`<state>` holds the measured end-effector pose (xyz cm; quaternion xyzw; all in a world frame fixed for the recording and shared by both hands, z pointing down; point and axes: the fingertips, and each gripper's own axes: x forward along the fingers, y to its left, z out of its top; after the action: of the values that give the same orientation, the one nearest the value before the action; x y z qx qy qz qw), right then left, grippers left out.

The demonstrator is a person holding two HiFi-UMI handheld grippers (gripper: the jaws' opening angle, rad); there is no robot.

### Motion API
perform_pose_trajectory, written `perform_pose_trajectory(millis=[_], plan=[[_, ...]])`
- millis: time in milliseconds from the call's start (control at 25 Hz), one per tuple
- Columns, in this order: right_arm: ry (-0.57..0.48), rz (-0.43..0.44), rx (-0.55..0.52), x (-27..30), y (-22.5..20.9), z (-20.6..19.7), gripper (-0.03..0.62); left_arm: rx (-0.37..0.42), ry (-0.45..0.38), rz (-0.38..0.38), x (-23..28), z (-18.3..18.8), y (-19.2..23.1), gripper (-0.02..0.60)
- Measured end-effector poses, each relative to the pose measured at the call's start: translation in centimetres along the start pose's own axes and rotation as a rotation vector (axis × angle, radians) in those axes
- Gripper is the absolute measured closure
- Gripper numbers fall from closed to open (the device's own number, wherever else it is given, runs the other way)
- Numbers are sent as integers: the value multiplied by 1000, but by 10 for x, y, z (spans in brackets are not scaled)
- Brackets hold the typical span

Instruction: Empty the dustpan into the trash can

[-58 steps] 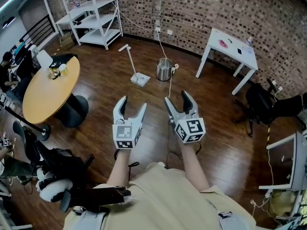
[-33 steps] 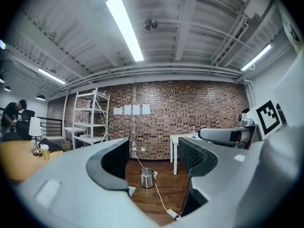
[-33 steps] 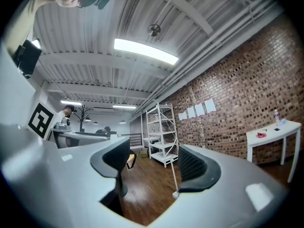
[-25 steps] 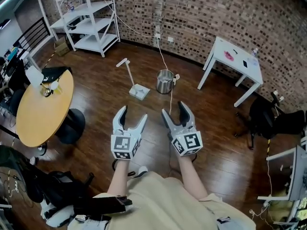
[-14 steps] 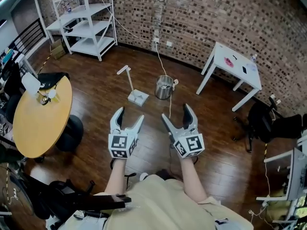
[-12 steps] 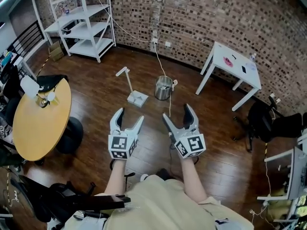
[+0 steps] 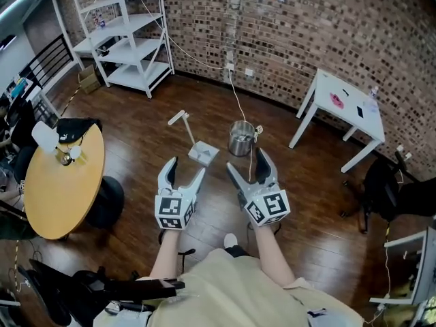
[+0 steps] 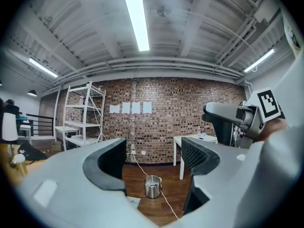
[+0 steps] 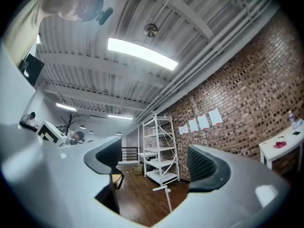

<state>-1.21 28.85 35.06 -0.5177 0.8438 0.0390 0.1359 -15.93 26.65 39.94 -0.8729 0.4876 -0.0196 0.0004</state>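
A white dustpan lies on the wood floor, its long handle reaching up and left. Just right of it stands a metal trash can. My left gripper is open and empty, short of the dustpan. In the left gripper view the can shows between the jaws of the left gripper, far off. My right gripper is open and empty near the can; its jaws have just been opening wide, then closing slightly. The right gripper view has the dustpan handle below the right gripper.
A white cable runs from the brick wall past the can. White shelving stands at the back left, a round yellow table at the left, a white table at the right, and a black chair beyond it.
Both grippers have moved forward across the floor with the person. The dustpan and can now lie closer in front of them.
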Motion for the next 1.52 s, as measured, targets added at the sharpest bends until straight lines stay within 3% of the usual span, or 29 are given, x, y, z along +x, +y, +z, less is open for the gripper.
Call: perform_pose_trajectory(millis=[200,360,600,760,960,1240,1520], plan=[[8,49,-17,40,-42,-4,182,28,-35,7,63,10,-3,227],[25,72,-12,56,-75,-11,192,7,-22,9,101,6,-10,241],[28,116,-21,66,-107,-28,194,27,-31,104,120,1,-2,236],[75,60,4,71,-123,-52,194,10,28,130,127,-16,9,236],[83,1,33,85,-152,-63,197,-3,31,142,153,-28,27,236],[133,-50,39,118,-187,-83,226,-25,25,81,214,-34,45,233],[137,-27,33,192,-195,-93,244,-52,29,89,263,-40,102,224]])
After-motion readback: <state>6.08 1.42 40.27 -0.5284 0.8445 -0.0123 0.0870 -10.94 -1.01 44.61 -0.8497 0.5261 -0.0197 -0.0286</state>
